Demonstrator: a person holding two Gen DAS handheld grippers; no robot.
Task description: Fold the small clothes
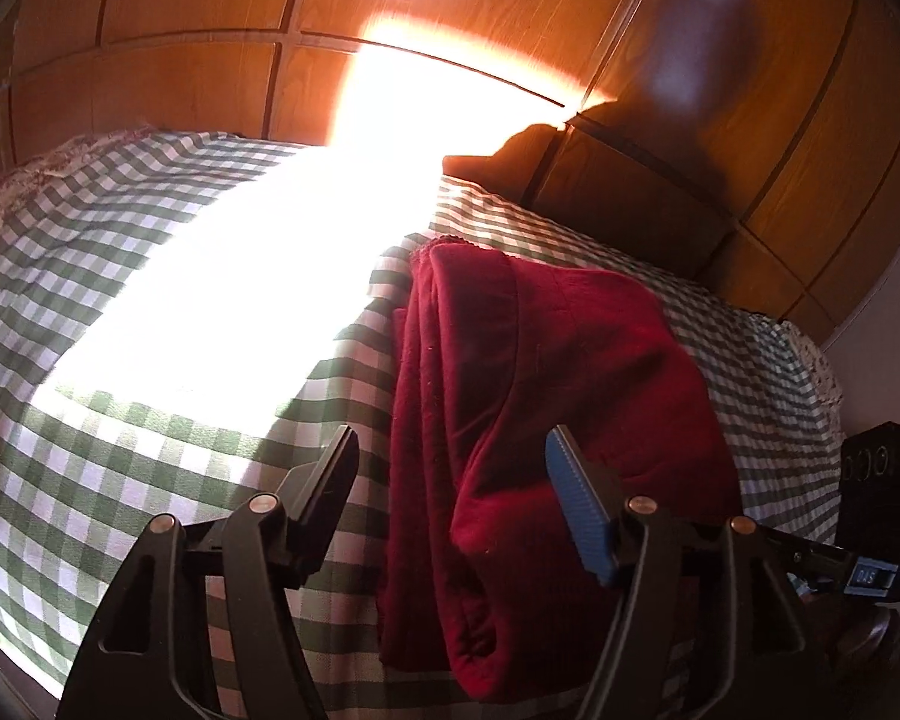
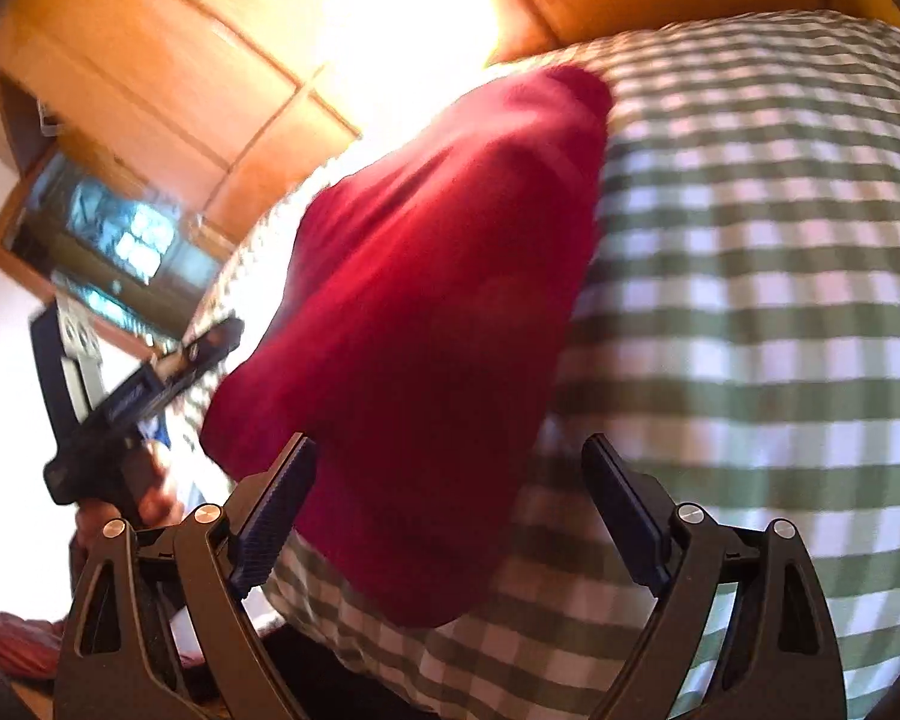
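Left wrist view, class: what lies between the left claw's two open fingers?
The folded red garment lies between them on the checked cloth, reaching toward the camera; the left claw grips nothing.

A: Left gripper (image 1: 450,450) state?
B: Jaws spread wide, nothing between the pads, tilted down.
A: Right gripper (image 2: 450,456)?
B: Same, jaws apart and empty. In its view the left gripper sits at the left edge, a hand (image 2: 150,498) around its handle.

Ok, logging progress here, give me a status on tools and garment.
Left tool open, right tool open. Red garment lies folded on checkered bedspread. Nothing in the way.
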